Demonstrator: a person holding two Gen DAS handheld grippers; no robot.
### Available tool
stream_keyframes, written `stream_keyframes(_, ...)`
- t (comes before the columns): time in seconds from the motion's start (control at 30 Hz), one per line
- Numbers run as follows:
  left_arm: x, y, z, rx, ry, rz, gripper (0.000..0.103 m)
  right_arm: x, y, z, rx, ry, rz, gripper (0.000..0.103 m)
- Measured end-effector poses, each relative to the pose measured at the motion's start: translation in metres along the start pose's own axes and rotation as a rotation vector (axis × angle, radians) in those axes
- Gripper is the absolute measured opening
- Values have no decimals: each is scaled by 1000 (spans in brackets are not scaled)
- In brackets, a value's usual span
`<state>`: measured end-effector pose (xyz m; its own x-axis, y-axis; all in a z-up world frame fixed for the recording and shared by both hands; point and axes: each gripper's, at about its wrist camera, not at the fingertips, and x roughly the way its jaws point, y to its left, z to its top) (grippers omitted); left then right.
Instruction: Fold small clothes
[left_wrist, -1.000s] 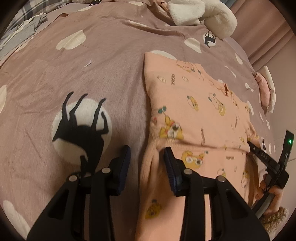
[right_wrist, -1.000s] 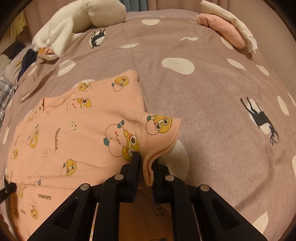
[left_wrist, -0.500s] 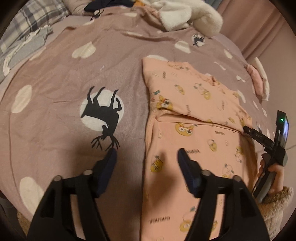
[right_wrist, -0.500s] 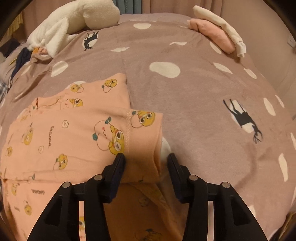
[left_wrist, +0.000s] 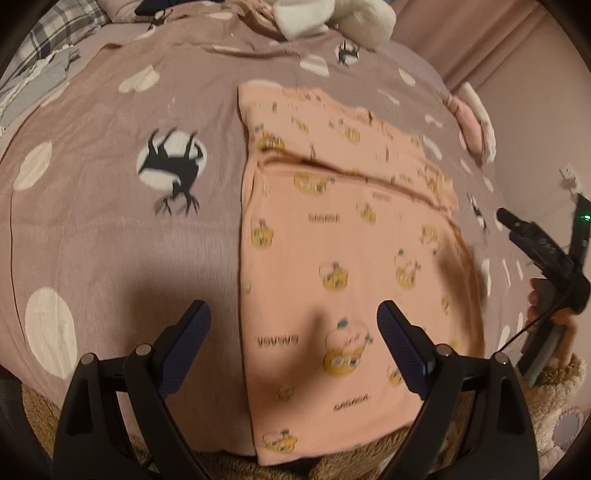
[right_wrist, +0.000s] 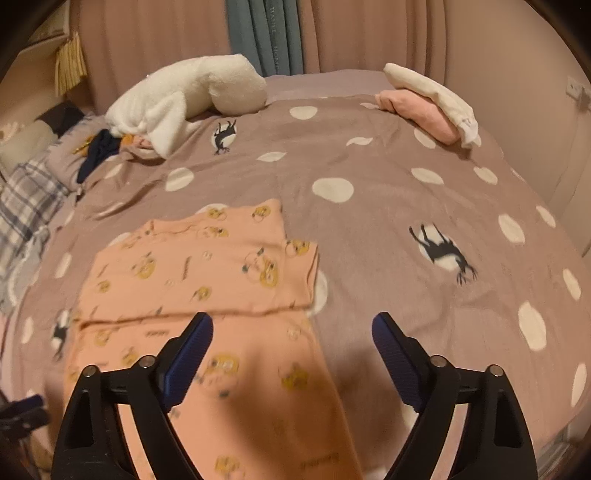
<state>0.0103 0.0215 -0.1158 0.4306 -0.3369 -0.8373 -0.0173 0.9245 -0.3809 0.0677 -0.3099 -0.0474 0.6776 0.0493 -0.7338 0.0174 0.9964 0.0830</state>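
A peach garment with yellow cartoon prints (left_wrist: 351, 236) lies flat on the bedspread, its sleeves folded across the upper part. My left gripper (left_wrist: 293, 323) hovers over the garment's near left edge, jaws still opening, nothing between them. In the right wrist view the same garment (right_wrist: 207, 280) lies below and left of my right gripper (right_wrist: 291, 332), whose jaws are also opening and hold nothing. The right gripper's black body (left_wrist: 543, 251), held by a hand, shows at the right edge of the left wrist view.
The mauve bedspread (right_wrist: 388, 236) with white dots and black deer prints covers the bed. A white plush pile (right_wrist: 188, 99) and dark clothes lie at the back left. Folded pink and white clothes (right_wrist: 432, 107) sit at the back right. Curtains hang behind; the bed's near edge is close below.
The right gripper let go of the folded sleeve, which now lies flat, and rose back. The left gripper opened wide and drew back toward the garment's hem.
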Motion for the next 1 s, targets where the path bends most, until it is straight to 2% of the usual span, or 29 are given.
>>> stream_keyframes(0.3,8,3,-28,-11,102,-60,85,-32,-17,-53,11,55,42,89)
stream_keyframes(0.47,15,7,-44,-38,182,-98,72,-45,-25,-81,29,94,98,89)
stream_keyframes(0.7,14,5,-65,-14,207,-99,69,-44,-39,-119,65,182,105,88)
stream_keyframes(0.9,15,1,-85,6,231,-118,68,-32,-52,-149,110,288,121,73)
stream_keyframes(1.0,17,1,-92,10,246,-131,61,-32,-56,-157,108,308,104,67)
